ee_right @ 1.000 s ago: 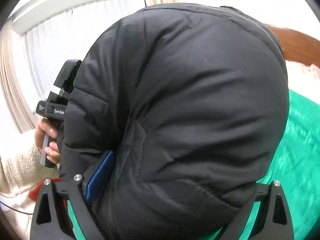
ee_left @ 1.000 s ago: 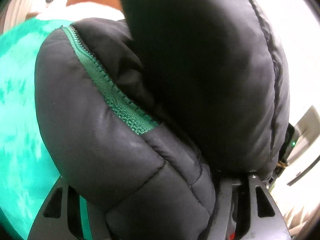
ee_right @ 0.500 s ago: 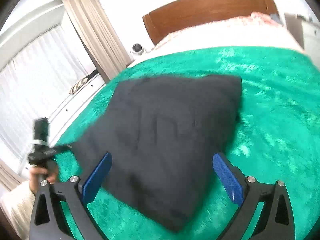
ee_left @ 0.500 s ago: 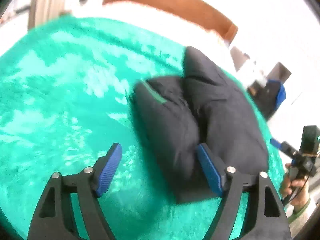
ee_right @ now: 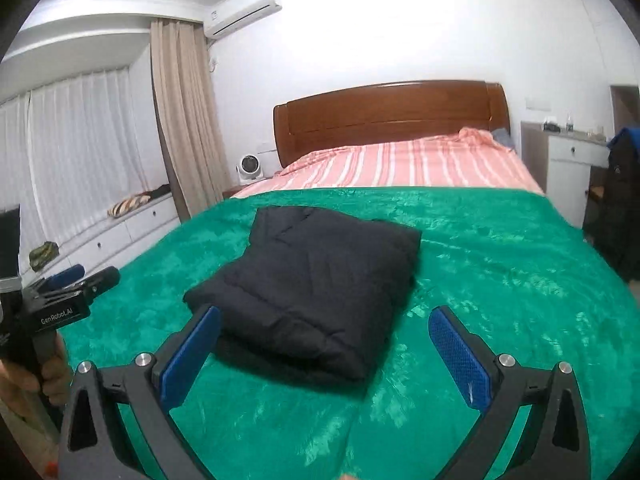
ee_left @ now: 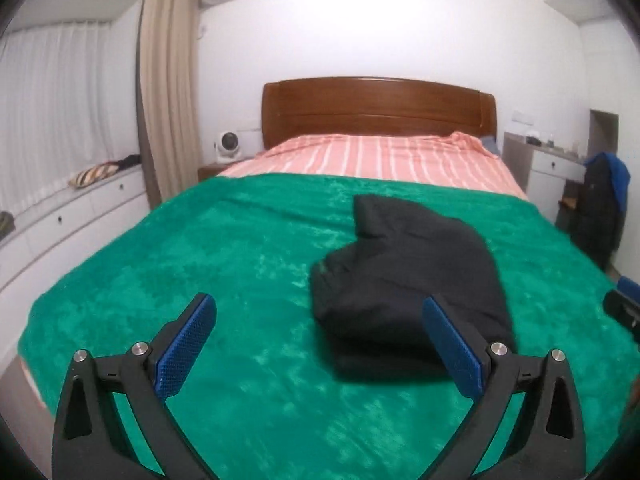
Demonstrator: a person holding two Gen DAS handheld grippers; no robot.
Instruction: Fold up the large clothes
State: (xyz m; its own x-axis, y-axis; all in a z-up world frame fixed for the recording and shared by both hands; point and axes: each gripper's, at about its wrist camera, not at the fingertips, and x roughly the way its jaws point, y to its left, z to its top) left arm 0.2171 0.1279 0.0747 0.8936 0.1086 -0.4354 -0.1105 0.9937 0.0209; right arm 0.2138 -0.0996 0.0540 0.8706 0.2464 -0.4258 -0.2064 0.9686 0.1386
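Home bedroom (bed (ee_left: 280, 300), likely lived-in)

"GenRobot.AI" — left tongs' body (ee_right: 60, 314)

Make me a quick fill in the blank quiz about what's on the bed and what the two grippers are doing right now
1. The folded jacket is ____ in colour.
2. It lies on a ____ blanket.
3. The left gripper and the right gripper both stand ____, holding nothing.
4. The headboard is made of ____.

Missing words: black; green; open; wood
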